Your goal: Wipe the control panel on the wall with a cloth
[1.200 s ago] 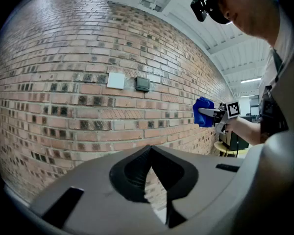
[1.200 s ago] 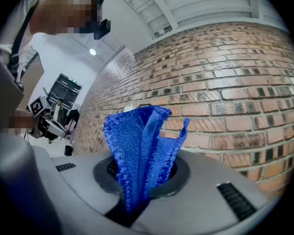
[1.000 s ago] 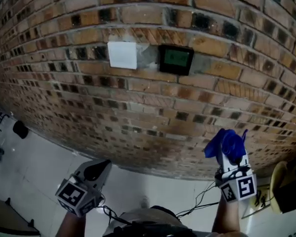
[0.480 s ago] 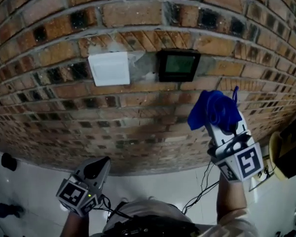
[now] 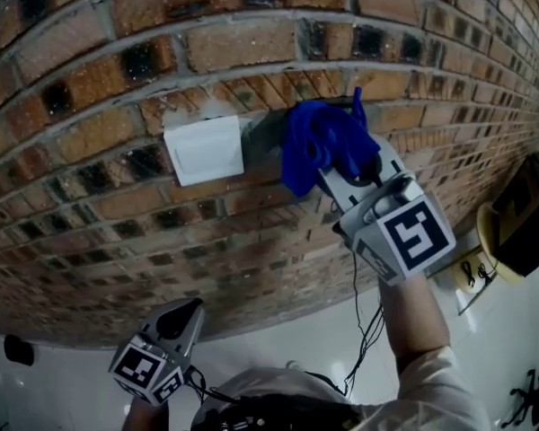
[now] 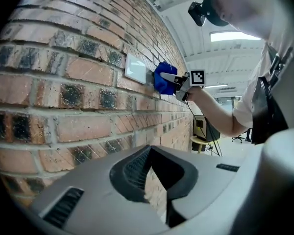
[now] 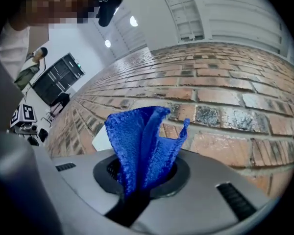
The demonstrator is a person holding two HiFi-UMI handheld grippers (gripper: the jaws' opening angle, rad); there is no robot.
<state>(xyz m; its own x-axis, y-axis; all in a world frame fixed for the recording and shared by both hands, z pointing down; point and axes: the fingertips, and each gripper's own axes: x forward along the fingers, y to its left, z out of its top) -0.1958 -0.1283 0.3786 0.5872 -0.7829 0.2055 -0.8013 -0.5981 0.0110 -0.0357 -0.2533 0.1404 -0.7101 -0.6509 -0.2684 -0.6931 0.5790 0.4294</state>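
- Gripping the blue cloth [image 5: 316,146], the right gripper [image 5: 341,171] had its jaws clamped on a bunched fold; most of the fabric fanned out past the tips.
- Right gripper was raised on an outstretched arm, cloth pressed against the brick wall [image 5: 117,79] at the grey mortar patch just right of the white plate [image 5: 204,150].
- Control panel: covered by the cloth in head view, so not visible; cloth sat at the panel's spot beside the plate.
- Cloth edge was close to the plate's right side; couldn't tell whether it touched.
- Right gripper view confirmed: cloth wedged between both pads, wall directly ahead, plate to the lower left of the fabric.
- Left gripper [image 5: 181,317] hung low near the person's body, well apart from the panel area, tips pointing up along the wall.
- Left jaws were together, nothing between them; only brick showed past them in the left gripper view.
- A thin cable [image 5: 364,330] dangled under the right forearm.
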